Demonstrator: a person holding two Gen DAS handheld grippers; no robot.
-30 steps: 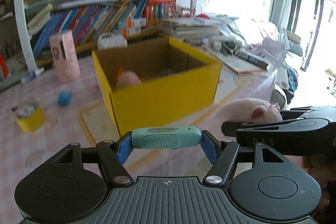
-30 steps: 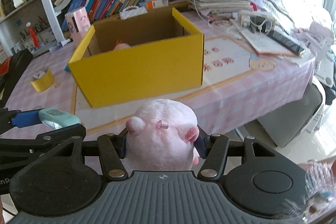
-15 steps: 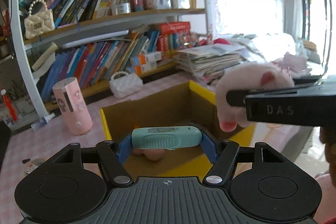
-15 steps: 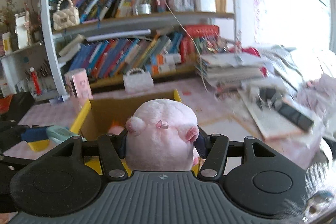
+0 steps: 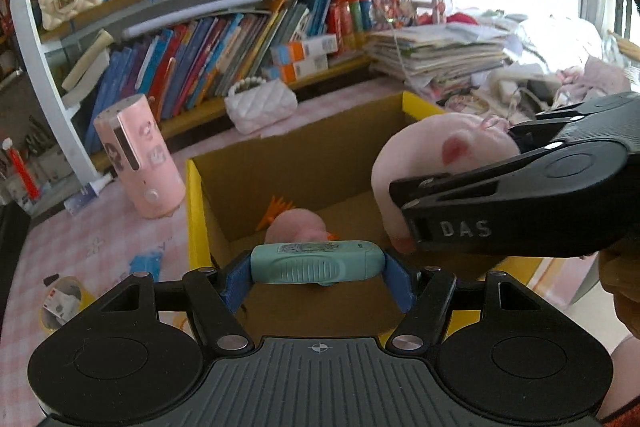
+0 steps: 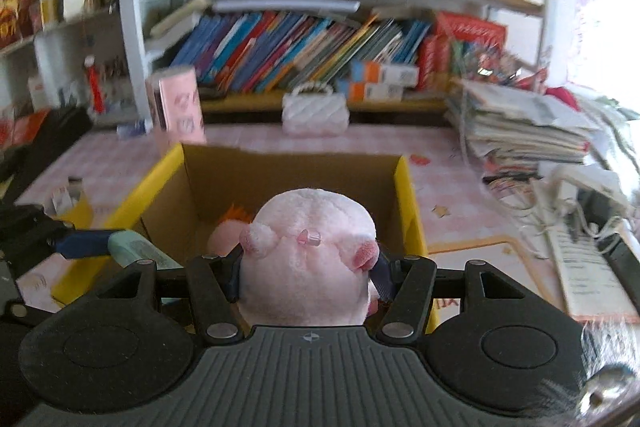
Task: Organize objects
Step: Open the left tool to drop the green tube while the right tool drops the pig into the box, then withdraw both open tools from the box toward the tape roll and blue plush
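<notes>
A teal device (image 5: 317, 262) is clamped lengthwise between the blue pads of the left gripper (image 5: 317, 269), jaws partly closed on its two ends. It is held over the near edge of the yellow box (image 5: 196, 223), which lies just ahead of and below the gripper. A pink plush (image 6: 308, 251) is pinched at its sides by the right gripper (image 6: 308, 273), jaws part-way closed and pressed into the fur. The plush is held over the near wall of the box (image 6: 412, 211); from the left wrist view the same plush (image 5: 432, 163) is seen to the right of the left gripper, above the box's right side, with the right gripper (image 5: 404, 227) body marked "DAS" behind it. The two grippers are side by side, close together; the device (image 6: 132, 249) shows at the left of the right wrist view. Inside the box, ahead of both grippers, another pink toy (image 5: 296, 225) with orange spikes lies on the bottom. Beyond the box to the left a pink cylinder (image 5: 138, 157) stands on the checked tablecloth (image 5: 80, 239). Straight ahead past the box a white purse (image 5: 260, 105) sits before a bookshelf (image 5: 208, 63). At near left a yellow tape roll (image 5: 60, 305) lies on the cloth. A paper stack (image 6: 516, 127) is seen ahead to the right.
</notes>
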